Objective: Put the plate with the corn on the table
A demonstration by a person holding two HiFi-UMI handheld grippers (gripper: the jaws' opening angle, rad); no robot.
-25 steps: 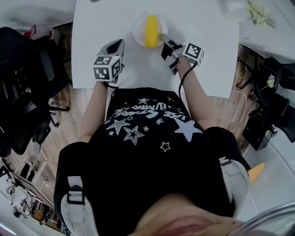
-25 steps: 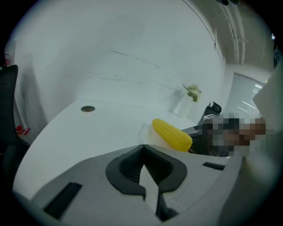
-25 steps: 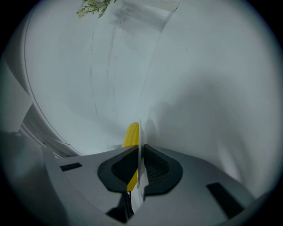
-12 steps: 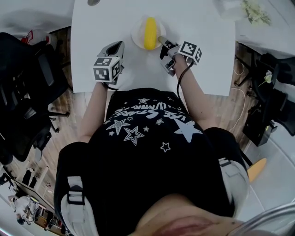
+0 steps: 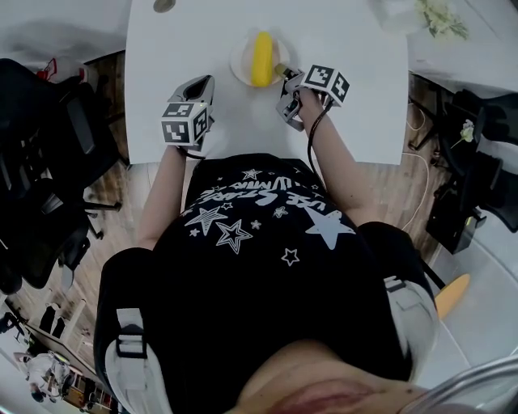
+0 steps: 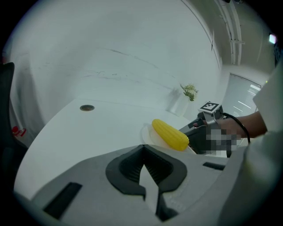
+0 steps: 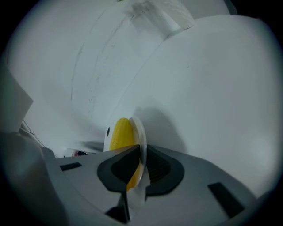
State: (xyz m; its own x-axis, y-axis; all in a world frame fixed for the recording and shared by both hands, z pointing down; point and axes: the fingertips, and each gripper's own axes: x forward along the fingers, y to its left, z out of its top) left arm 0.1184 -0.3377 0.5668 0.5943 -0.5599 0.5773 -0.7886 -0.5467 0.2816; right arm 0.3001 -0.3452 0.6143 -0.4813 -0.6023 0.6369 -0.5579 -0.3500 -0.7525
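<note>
A small white plate (image 5: 241, 55) with a yellow corn cob (image 5: 261, 58) on it is over the white table (image 5: 356, 113), in front of the person. My right gripper (image 5: 282, 71) is at the plate's right edge. In the right gripper view the plate's rim (image 7: 138, 130) stands edge-on between the pads of that gripper (image 7: 140, 148), which clasp it; the cob (image 7: 120, 134) shows just behind. These jaws have just been opening. My left gripper (image 5: 206, 81) hovers left of the plate, its tips (image 6: 142, 148) together on nothing, with plate (image 6: 148, 132) and cob (image 6: 170, 134) ahead.
A small round dark disc (image 5: 164, 5) lies at the table's far left. A clear wrap of flowers (image 5: 441, 18) lies at the far right. Black office chairs (image 5: 40, 162) stand left of the table, over a wooden floor. The table's near edge runs right in front of the person.
The right gripper has tilted and its marker cube has shifted a little left and towards the plate. The plate and corn stay in about the same place. The left gripper has kept still.
</note>
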